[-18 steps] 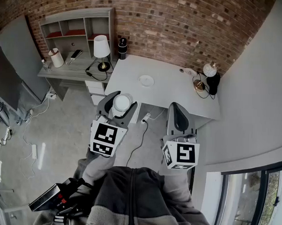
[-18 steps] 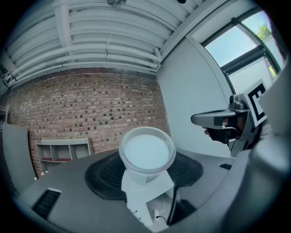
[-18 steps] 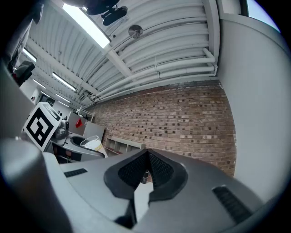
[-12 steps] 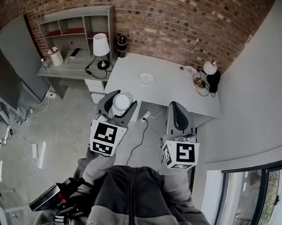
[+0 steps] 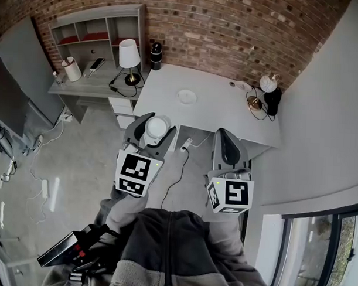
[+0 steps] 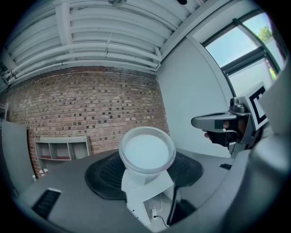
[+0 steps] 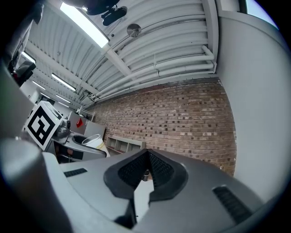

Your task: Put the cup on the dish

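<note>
cup (image 5: 156,127) is being carried clamped between the jaws of the left gripper (image 5: 155,131), short of the counter's (image 5: 224,114) near edge; dish (image 5: 186,97) is lying straight ahead, mid-counter. right gripper (image 5: 225,141) is idling closed and empty.

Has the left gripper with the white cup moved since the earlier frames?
No, not noticeably: the left gripper and its white cup keep the same gap to the round white dish on the pale desk.

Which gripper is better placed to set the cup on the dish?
Left. The left gripper holds the cup in its jaws, with the dish ahead on the white table; the right gripper is empty, jaws together.
</note>
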Tool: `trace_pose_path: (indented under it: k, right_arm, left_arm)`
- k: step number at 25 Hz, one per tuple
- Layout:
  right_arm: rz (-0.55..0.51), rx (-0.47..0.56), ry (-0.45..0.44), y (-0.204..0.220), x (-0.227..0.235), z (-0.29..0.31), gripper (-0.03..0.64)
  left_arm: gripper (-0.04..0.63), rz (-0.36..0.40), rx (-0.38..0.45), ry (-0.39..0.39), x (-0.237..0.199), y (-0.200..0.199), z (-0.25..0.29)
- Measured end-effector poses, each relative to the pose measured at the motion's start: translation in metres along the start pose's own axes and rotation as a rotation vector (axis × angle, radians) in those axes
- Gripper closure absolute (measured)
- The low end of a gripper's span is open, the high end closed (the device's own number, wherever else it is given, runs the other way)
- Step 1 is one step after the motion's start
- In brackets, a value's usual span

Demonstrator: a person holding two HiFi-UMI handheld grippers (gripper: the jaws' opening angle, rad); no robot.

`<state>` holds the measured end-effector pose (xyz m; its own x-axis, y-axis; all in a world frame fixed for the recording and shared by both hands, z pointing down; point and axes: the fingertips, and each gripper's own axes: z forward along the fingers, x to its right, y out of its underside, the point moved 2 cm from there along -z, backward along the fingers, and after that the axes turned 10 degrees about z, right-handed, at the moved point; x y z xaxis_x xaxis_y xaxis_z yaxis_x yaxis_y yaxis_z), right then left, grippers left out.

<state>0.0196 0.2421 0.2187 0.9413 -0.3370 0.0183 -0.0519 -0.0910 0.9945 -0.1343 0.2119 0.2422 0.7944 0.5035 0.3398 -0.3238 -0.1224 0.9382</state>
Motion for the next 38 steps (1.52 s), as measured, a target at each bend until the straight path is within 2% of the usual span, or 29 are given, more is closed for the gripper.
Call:
trace_pose_path:
  k: [6, 21, 38]
  right_arm:
    - [0.003, -0.018, 0.001, 0.005, 0.004, -0.004, 0.617]
    - [0.032, -0.057, -0.001, 0.043, 0.059, -0.055, 0.617]
    - [0.044, -0.047, -0.017, 0.038, 0.068, -0.051, 0.617]
  left_arm:
    - [0.336, -0.004, -0.013, 0.009, 0.007, 0.002, 0.001]
    - [0.336, 0.007, -0.035, 0.034, 0.091, 0.008, 0.02]
    - [0.336, 0.023, -0.042, 0.031, 0.094, -0.001, 0.03]
